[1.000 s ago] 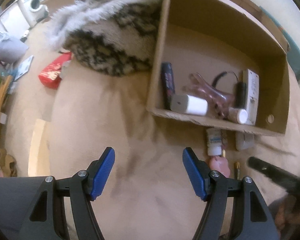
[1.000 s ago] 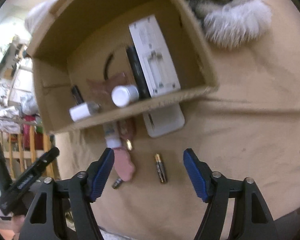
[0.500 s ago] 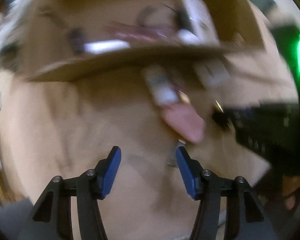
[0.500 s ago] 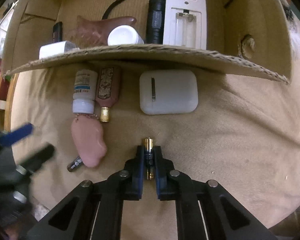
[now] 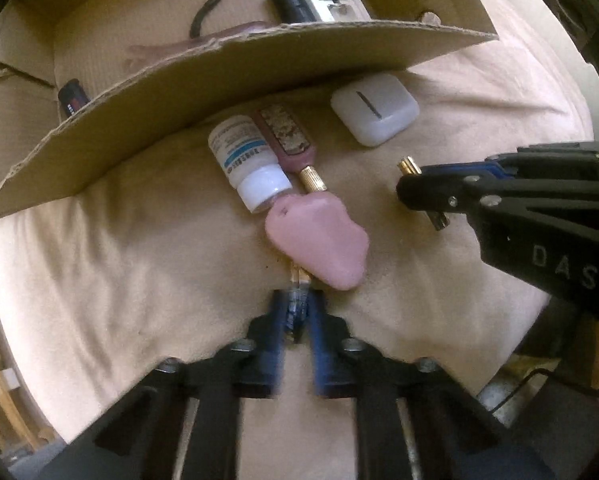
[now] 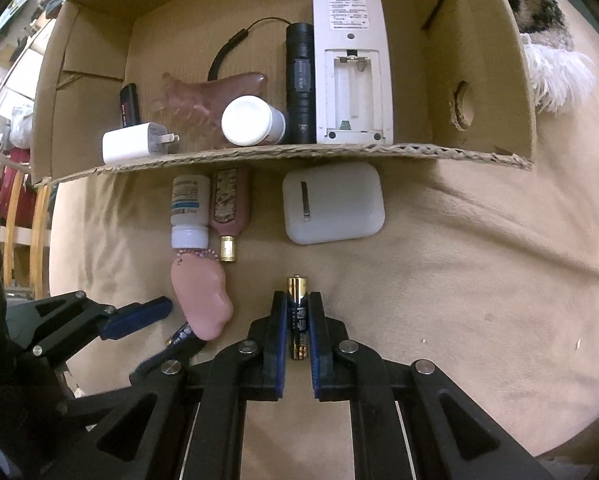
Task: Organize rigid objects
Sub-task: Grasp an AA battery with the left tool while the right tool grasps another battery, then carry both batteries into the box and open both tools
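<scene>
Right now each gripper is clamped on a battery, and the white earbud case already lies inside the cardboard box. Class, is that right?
One detail is wrong. The white earbud case lies outside the cardboard box, on the beige cloth beside its front wall, as the right wrist view shows. The left gripper and right gripper each clamp a battery.

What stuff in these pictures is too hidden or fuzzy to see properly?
- Left wrist view: the battery in the left hand-held gripper is blurred, and the pink stone covers its far end.
- Left wrist view: the cardboard box wall hides most things inside it.
- Right wrist view: print on the white bottle is too small to read.
- Right wrist view: the right hand-held gripper hides the sides of its battery.
</scene>
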A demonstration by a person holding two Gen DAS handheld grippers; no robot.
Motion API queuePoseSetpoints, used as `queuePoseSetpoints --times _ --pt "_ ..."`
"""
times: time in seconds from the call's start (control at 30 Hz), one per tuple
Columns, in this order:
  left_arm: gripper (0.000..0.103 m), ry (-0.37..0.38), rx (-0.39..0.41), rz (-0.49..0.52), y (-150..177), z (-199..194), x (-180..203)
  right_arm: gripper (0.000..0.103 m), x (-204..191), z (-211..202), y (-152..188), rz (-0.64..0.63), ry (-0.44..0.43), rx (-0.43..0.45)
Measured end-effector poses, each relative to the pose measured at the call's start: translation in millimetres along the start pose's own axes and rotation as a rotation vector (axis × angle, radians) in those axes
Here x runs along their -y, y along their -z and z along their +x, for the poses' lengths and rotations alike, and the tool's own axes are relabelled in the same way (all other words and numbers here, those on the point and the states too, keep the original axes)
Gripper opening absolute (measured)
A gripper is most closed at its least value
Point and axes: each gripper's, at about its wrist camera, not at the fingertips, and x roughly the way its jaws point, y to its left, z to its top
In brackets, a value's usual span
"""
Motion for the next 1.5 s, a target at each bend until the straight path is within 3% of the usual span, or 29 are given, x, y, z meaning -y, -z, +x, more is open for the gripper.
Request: queuePoseSetpoints --times 0.13,0.23,0.57,0.8,0.97,1.07,1.5 --pt "0.009 0.033 -0.021 -0.024 3.2 -5.8 -13.2 0.011 9.5 -1.5 -2.4 0.001 -0.002 0.001" --pt "0.009 0.068 -0.037 -0.111 14.3 -14.3 -32.3 0.011 9.7 -0.9 -0.4 0.013 -0.019 0.001" --pt "0.009 -0.021 0.036 -0.284 27.9 -40.5 -83.0 0.011 16.5 -16.1 1.5 0.007 -0.057 0.030" --pt "0.009 -0.111 0.134 -0.335 52.4 -71.7 -101.0 0.011 20.2 -35.3 6.8 0.007 -0.095 0.078" --pt "0.009 -0.137 0.198 -0.375 60.8 -95.8 -114.4 0.011 15.7 -57.1 10.6 -0.020 -0.136 0.149" --pt "0.009 -0.145 0.244 -0.391 59.9 -114.9 -100.1 0.011 11.3 -72.0 11.7 -0.041 -0.162 0.203" --pt "0.009 -0.174 0.416 -0.407 19.6 -168.2 -85.7 0.011 5.5 -131.7 7.4 -0.068 -0.223 0.441"
